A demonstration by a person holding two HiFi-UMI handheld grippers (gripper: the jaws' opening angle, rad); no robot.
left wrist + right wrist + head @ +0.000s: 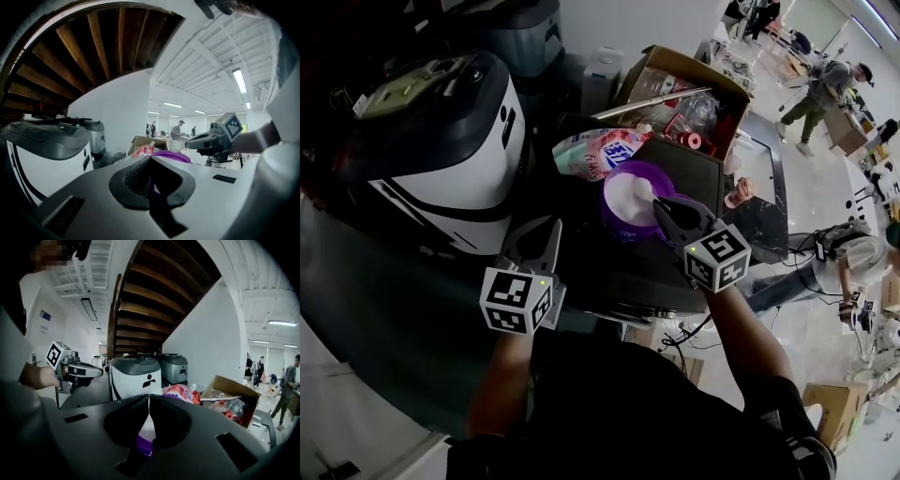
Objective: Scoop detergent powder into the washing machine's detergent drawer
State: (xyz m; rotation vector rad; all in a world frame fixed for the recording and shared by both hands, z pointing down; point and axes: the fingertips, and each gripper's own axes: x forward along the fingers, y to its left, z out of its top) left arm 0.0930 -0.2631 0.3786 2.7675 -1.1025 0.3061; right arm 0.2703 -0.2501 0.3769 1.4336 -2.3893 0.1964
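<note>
A round purple plastic tub (617,221) holding white detergent powder (627,200) is seen standing on a dark flat top (609,277), at the middle of the head view. The right gripper (660,209) is held over the tub's near right rim. In the right gripper view its jaws are seen pressed together on the thin handle of a white plastic scoop (146,429), with the purple of the tub showing just below. In the head view the scoop's bowl (644,192) is seen lying in the powder. The left gripper (546,234) is held well apart from the tub, to its left and nearer the person. In the left gripper view its jaws are drawn together, with nothing gripped; only a narrow purple sliver is seen in the slit between them, and the tub's rim (173,154) is seen beyond. A pink plastic detergent bag (598,152) is found just behind the tub, an open brown cardboard box (675,70) behind that, and a rounded white-and-dark-grey appliance (450,141) to the left.
</note>
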